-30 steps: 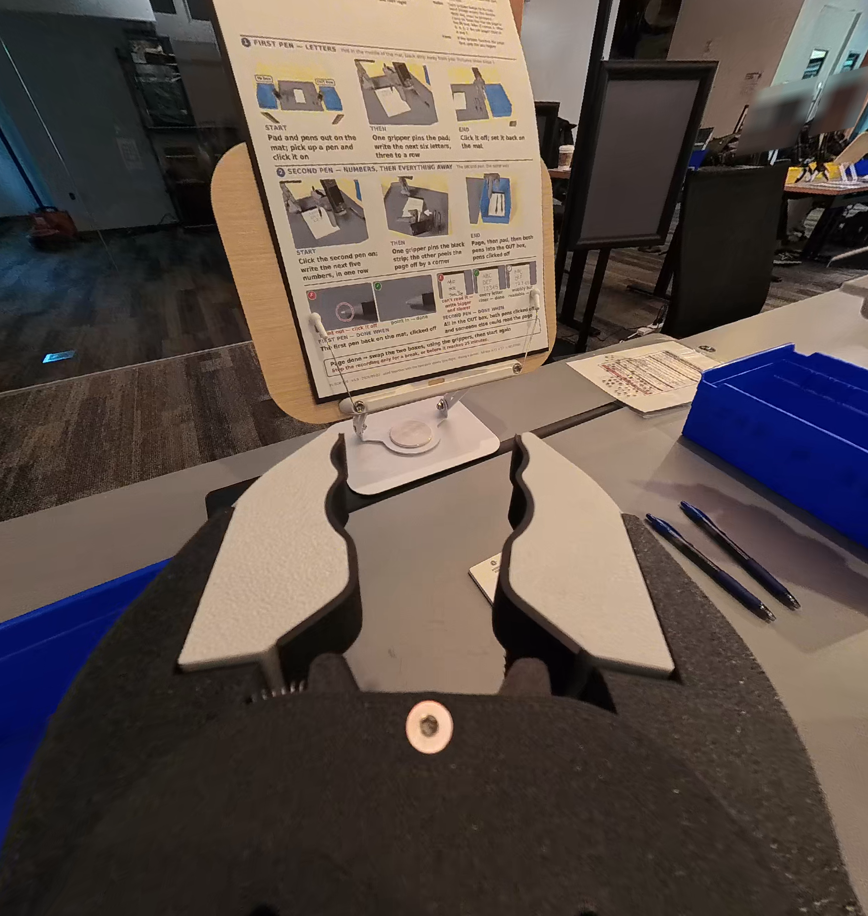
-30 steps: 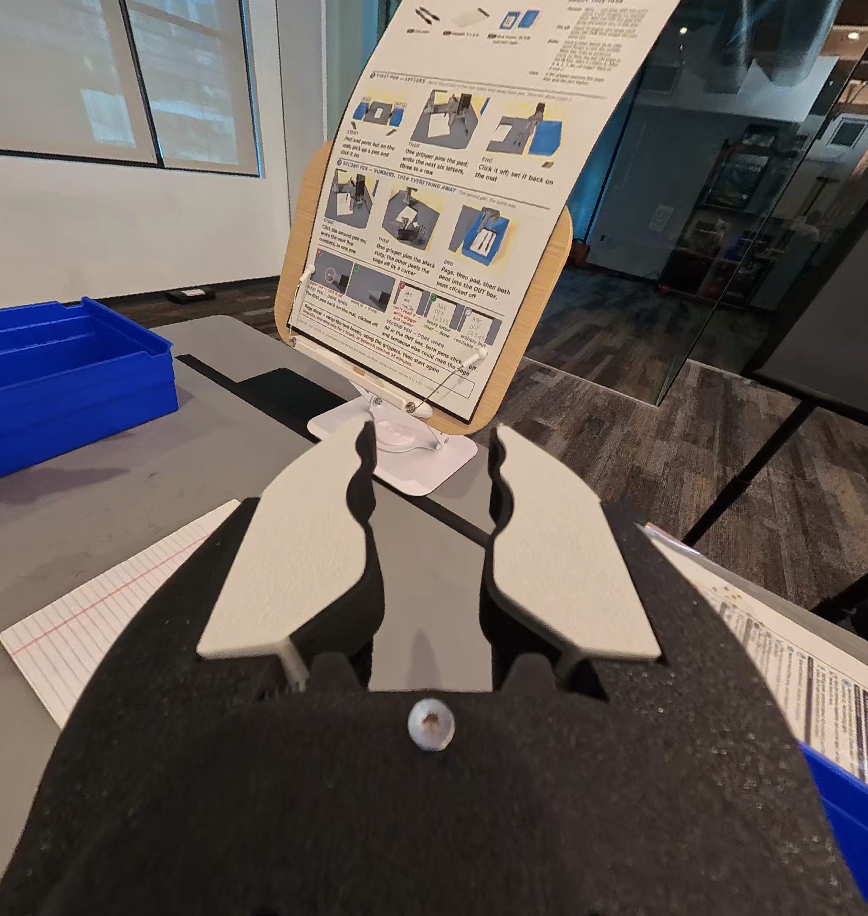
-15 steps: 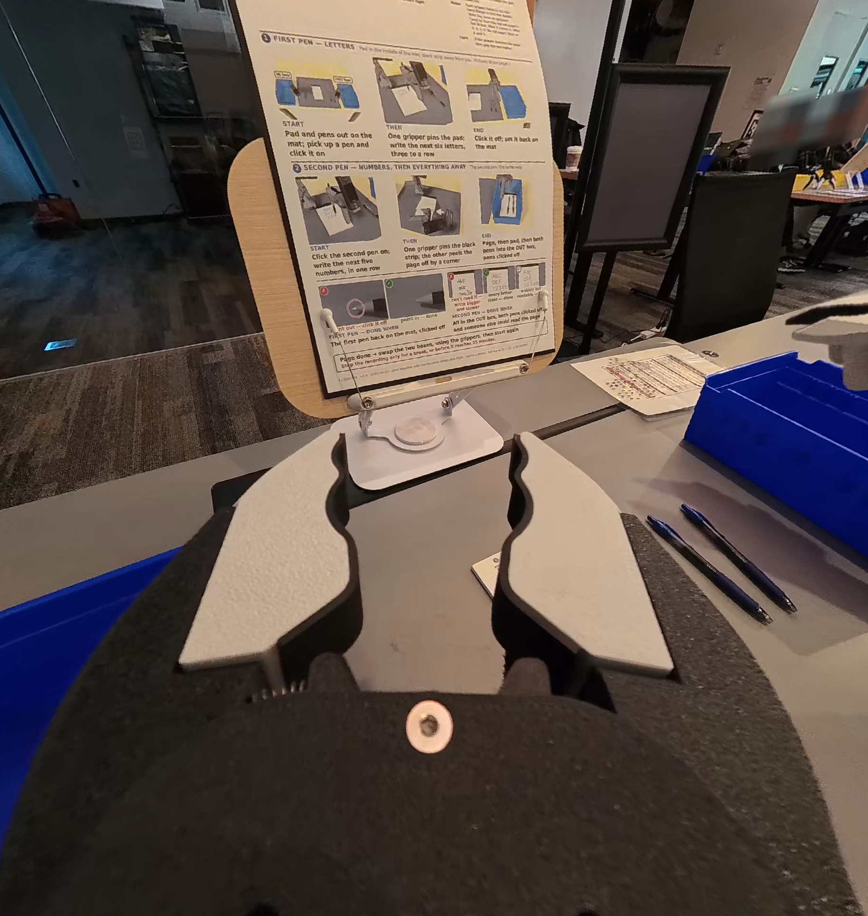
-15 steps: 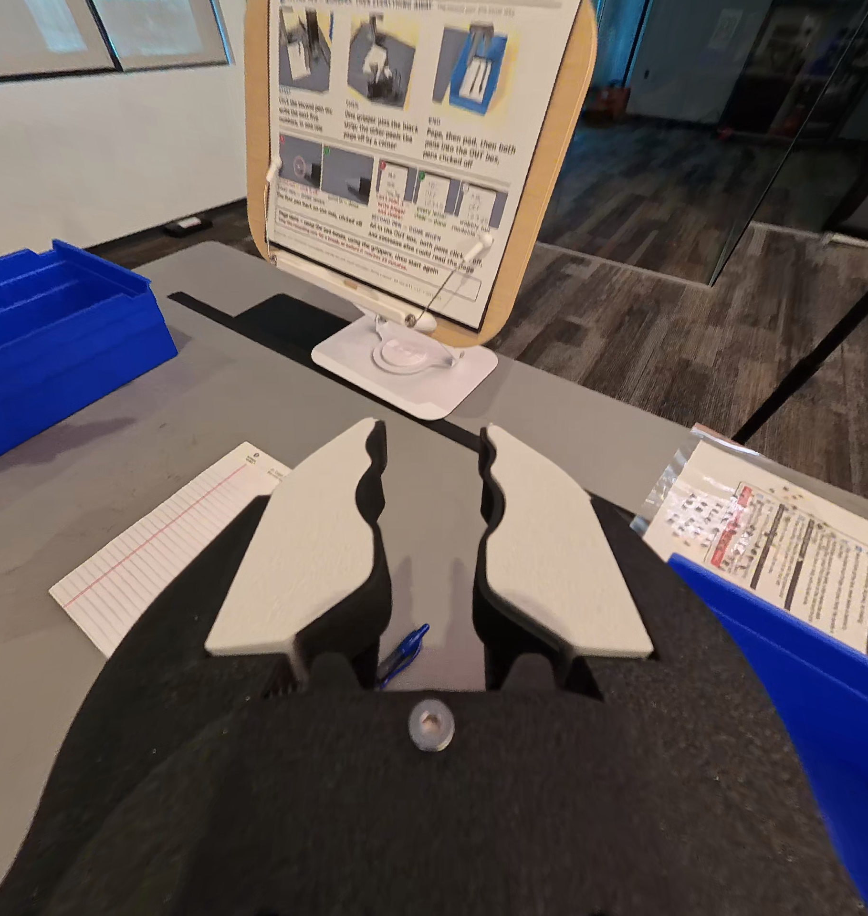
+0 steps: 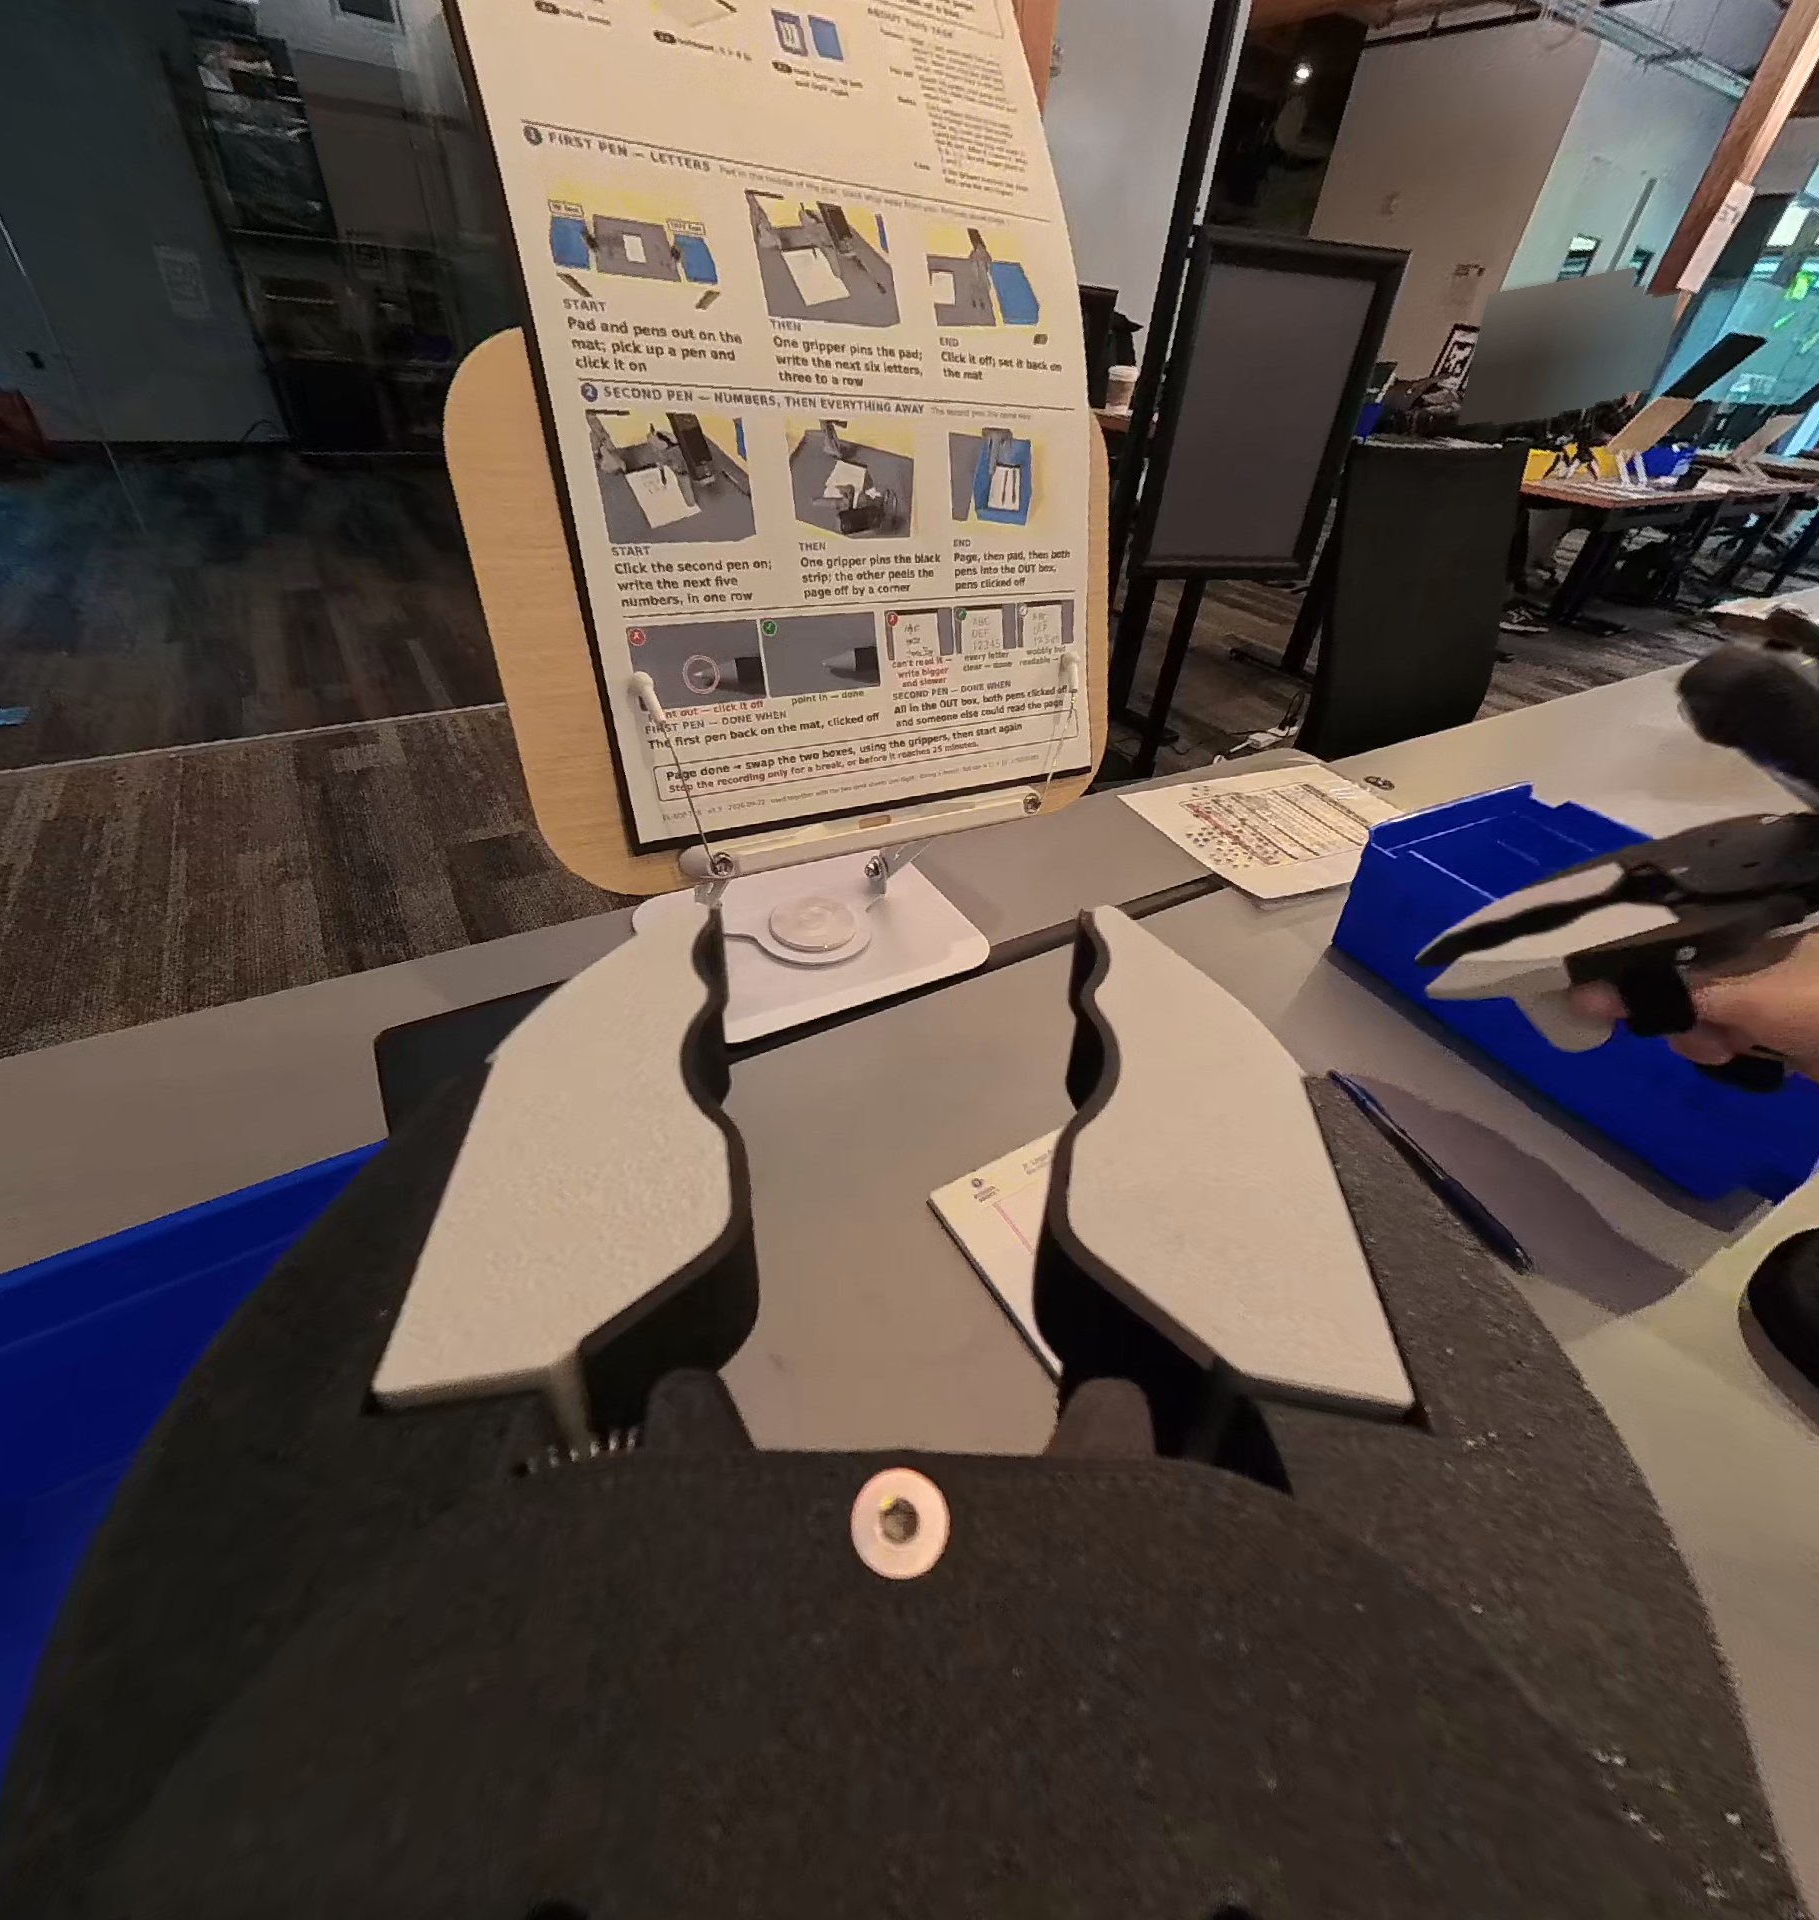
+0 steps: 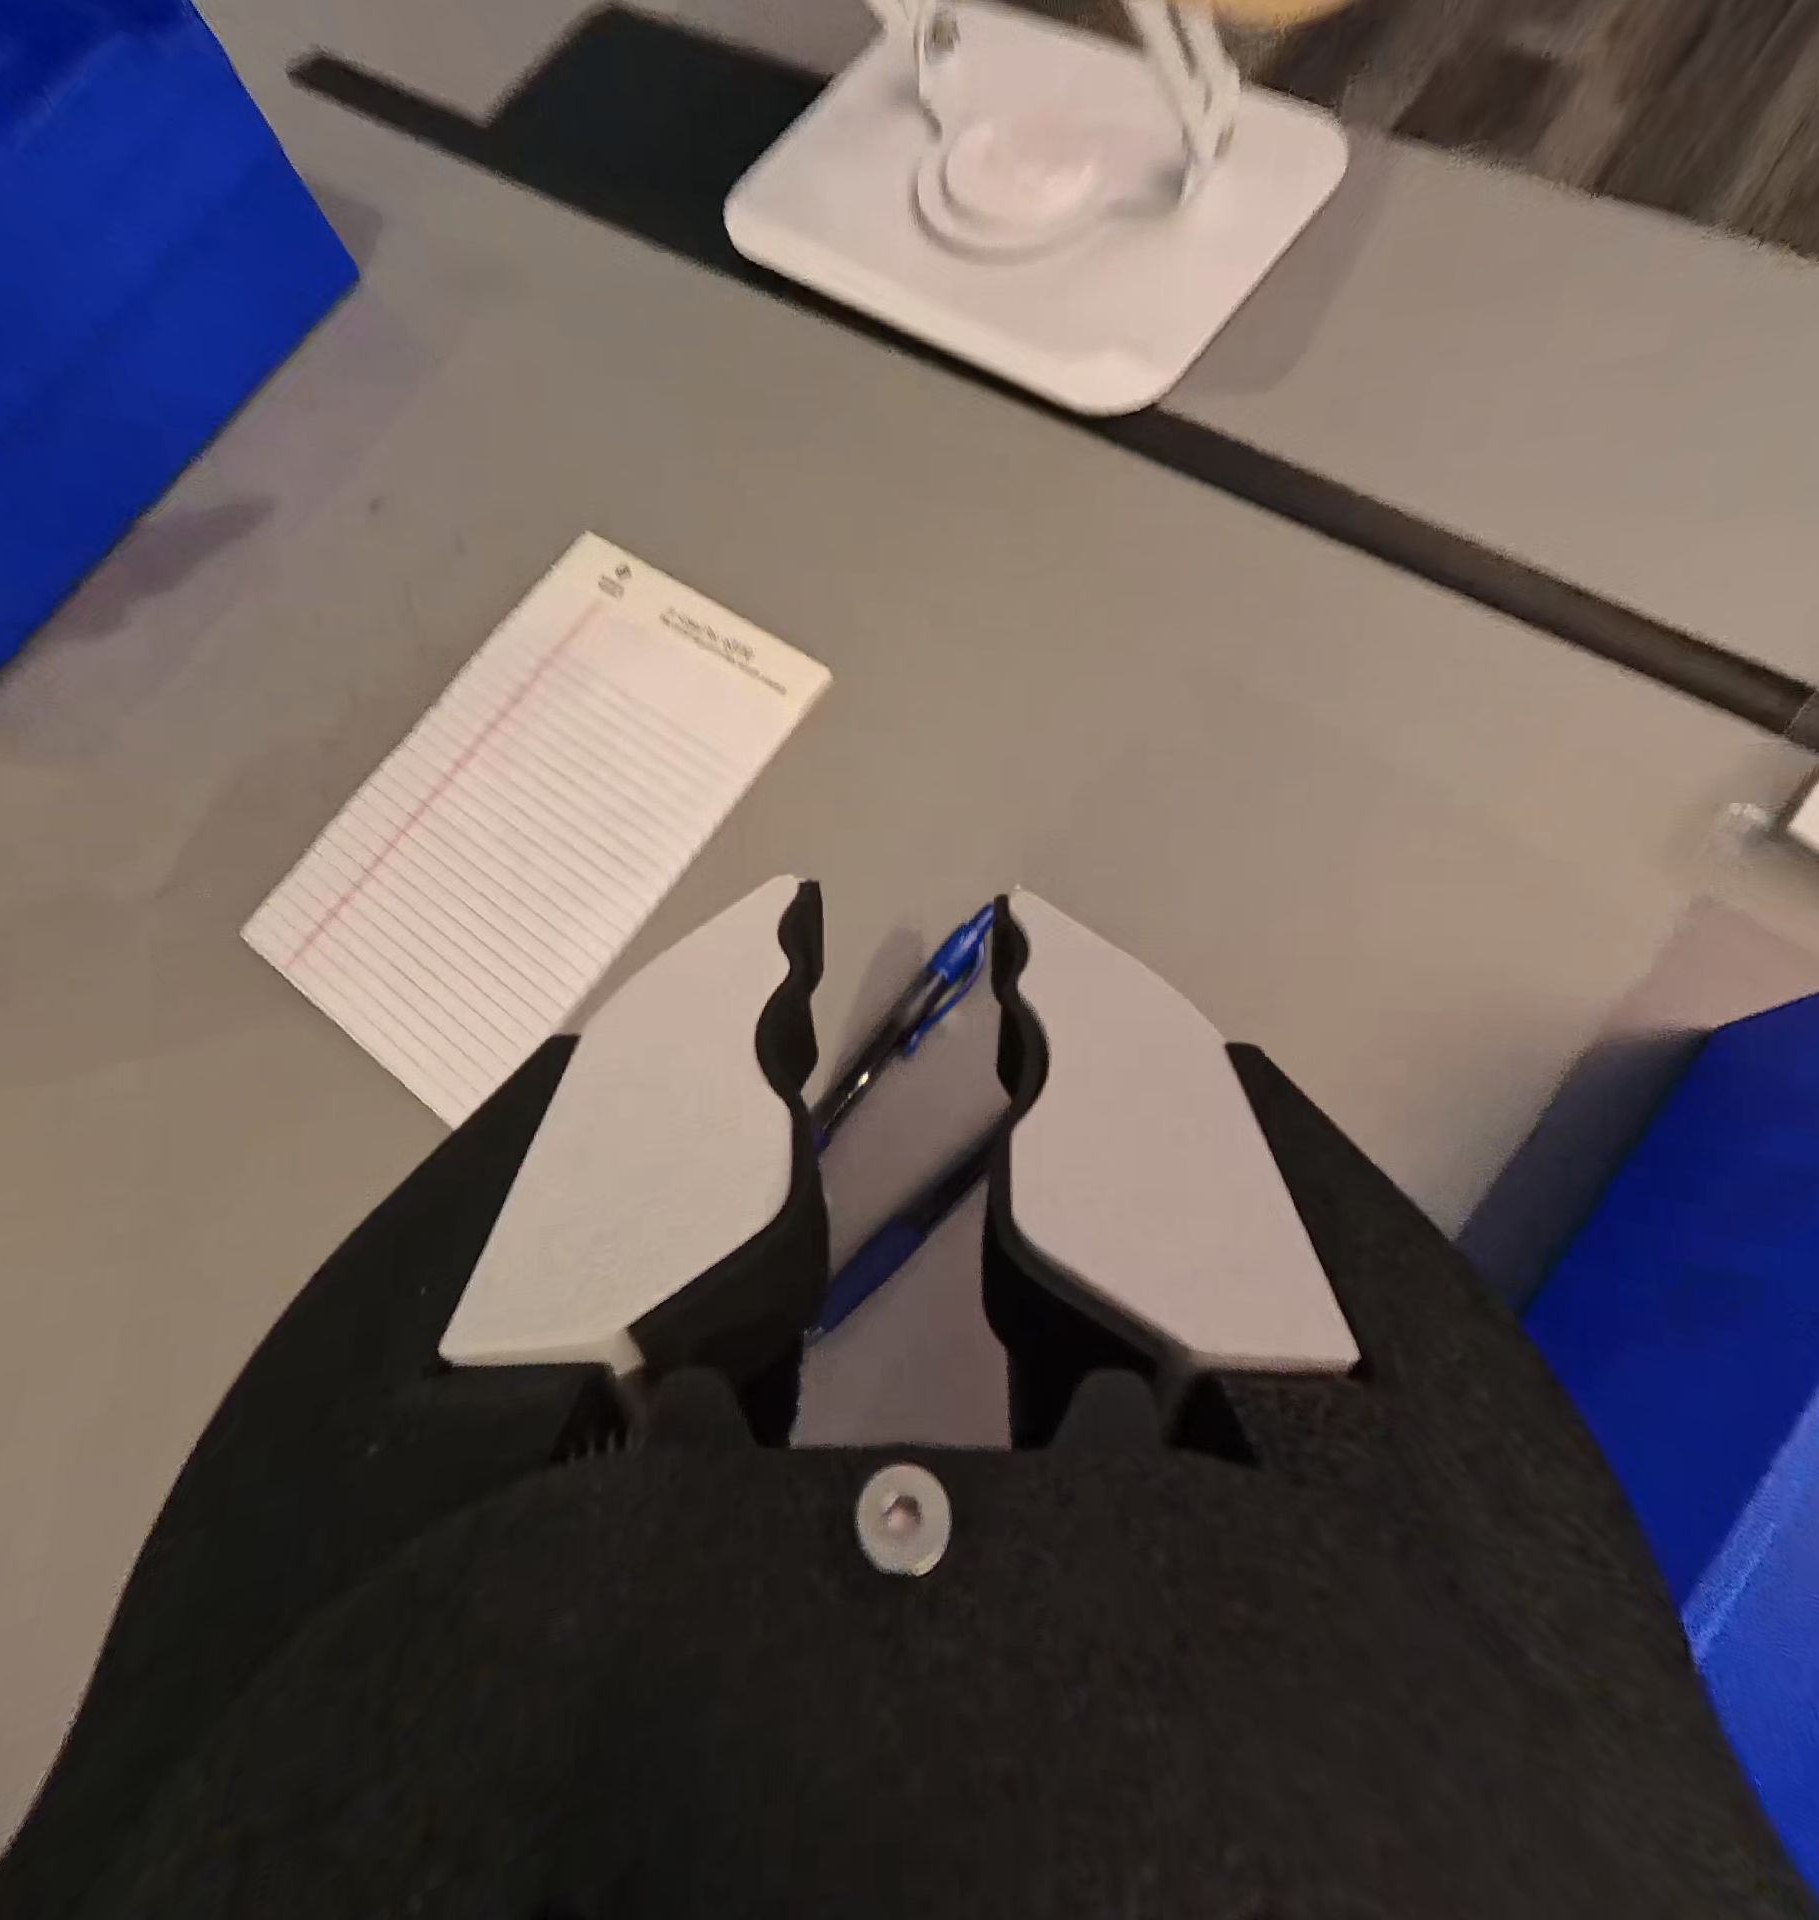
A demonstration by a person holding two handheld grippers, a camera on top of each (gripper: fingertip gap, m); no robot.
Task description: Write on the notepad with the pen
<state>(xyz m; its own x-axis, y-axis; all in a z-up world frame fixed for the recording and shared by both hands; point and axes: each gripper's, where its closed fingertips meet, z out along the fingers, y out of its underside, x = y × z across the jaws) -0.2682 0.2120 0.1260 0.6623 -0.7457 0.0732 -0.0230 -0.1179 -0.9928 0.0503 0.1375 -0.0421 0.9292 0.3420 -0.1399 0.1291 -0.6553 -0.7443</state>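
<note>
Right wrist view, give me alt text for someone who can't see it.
The open right gripper hangs over two blue pens lying on a grey table, with a blank lined notepad to their left and blue bins at both sides.

Each gripper, the left gripper [image 5: 894,935] and the right gripper [image 6: 900,904], is built from 2 flat, pale grey fingers [image 5: 572,1174] edged with wavy black padding. A coarse black foam body [image 6: 884,1662] is seen behind them, with 1 silver screw [image 6: 902,1510] set at 6 o'clock of the gap.
</note>
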